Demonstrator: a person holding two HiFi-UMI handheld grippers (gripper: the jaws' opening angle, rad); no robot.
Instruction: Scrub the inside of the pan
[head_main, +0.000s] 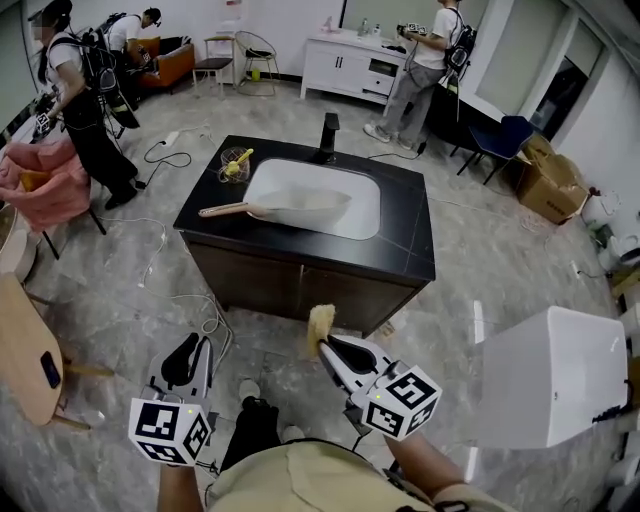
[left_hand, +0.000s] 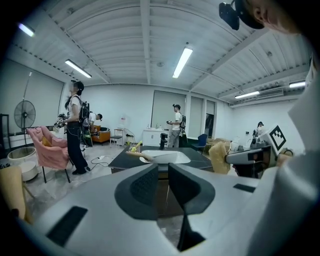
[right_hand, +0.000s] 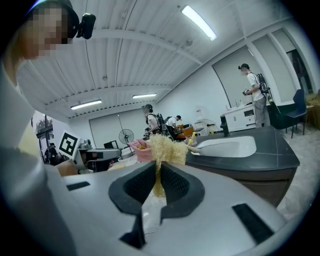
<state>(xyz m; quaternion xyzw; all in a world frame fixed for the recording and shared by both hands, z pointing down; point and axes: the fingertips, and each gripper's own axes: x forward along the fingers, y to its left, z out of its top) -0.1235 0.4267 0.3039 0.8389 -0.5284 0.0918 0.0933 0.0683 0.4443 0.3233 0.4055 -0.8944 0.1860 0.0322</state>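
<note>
A pan (head_main: 300, 207) with a pale wooden handle lies on its side in the white sink (head_main: 300, 178) of a black-topped island counter (head_main: 405, 245), its handle reaching out over the sink's left rim. A black faucet (head_main: 328, 137) stands at the sink's far edge, and a small wire basket (head_main: 236, 165) holding something yellow sits on the counter just beside the back left corner of the sink.

Well short of the counter, the right gripper (head_main: 325, 345) has its jaws closed on a tuft of yellow fibrous scrubber (head_main: 320, 322) – the right gripper view shows the pads pressing its lower part while the frayed top stands out above them. The left gripper (head_main: 192, 345) is level with it at the left, apart from it; its jaws stand a narrow gap apart with nothing between them, the pan and sink visible far beyond in the left gripper view.

Both grippers point toward the counter from over the grey marbled floor (head_main: 480, 270). A white box-shaped unit (head_main: 555, 375) stands at the near right, a pink chair (head_main: 50, 175) at the left. Farther back are a white cabinet (head_main: 345, 65), cardboard boxes (head_main: 550, 185) and three people wearing backpack rigs – two at the left, one by the cabinet.
</note>
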